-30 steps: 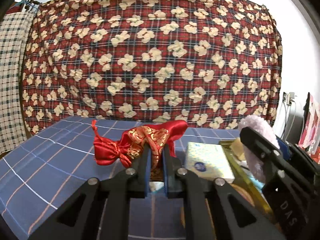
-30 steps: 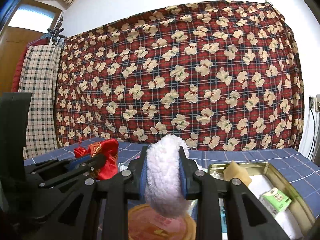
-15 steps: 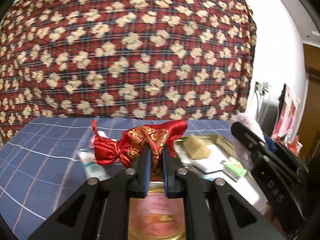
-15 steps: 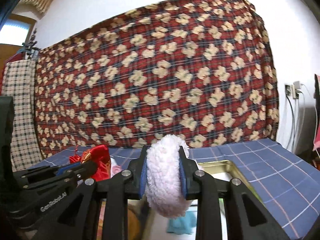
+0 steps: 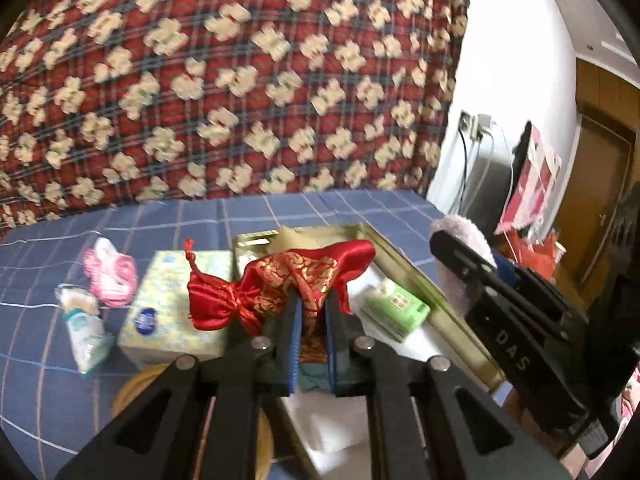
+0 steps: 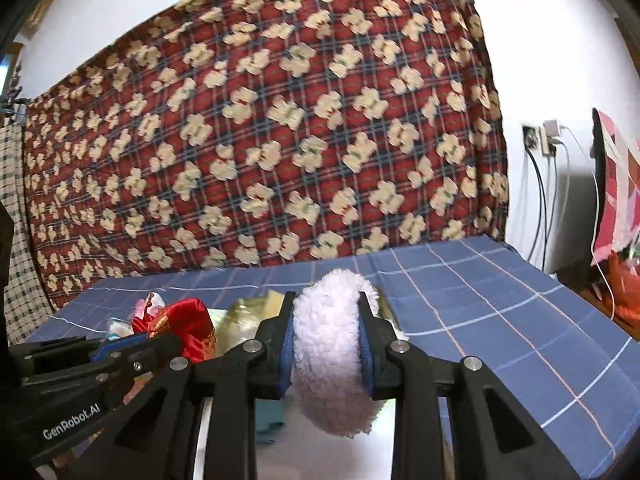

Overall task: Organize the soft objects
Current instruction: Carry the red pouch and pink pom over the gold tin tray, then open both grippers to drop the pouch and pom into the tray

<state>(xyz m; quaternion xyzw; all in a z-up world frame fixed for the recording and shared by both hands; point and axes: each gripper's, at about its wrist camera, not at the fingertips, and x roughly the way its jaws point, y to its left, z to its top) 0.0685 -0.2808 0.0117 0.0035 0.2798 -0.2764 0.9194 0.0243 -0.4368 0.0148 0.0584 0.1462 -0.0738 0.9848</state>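
My left gripper (image 5: 311, 312) is clamped on the red pouch (image 5: 280, 284), held above the gold tin (image 5: 404, 264) on the desk (image 6: 500, 312). My right gripper (image 6: 326, 344) squeezes the fluffy pink puff (image 6: 328, 356) just beside it.

Backdrop first: a red plaid blanket (image 6: 264, 136) patterned with cream bears hangs straight ahead of the tongs, filling the wall. Beneath them spreads a blue checked tablecloth (image 6: 500, 304). Off to the right, cables (image 6: 540, 196) drop from a wall socket (image 6: 530, 136), with a wooden door (image 5: 596, 184) farther right.
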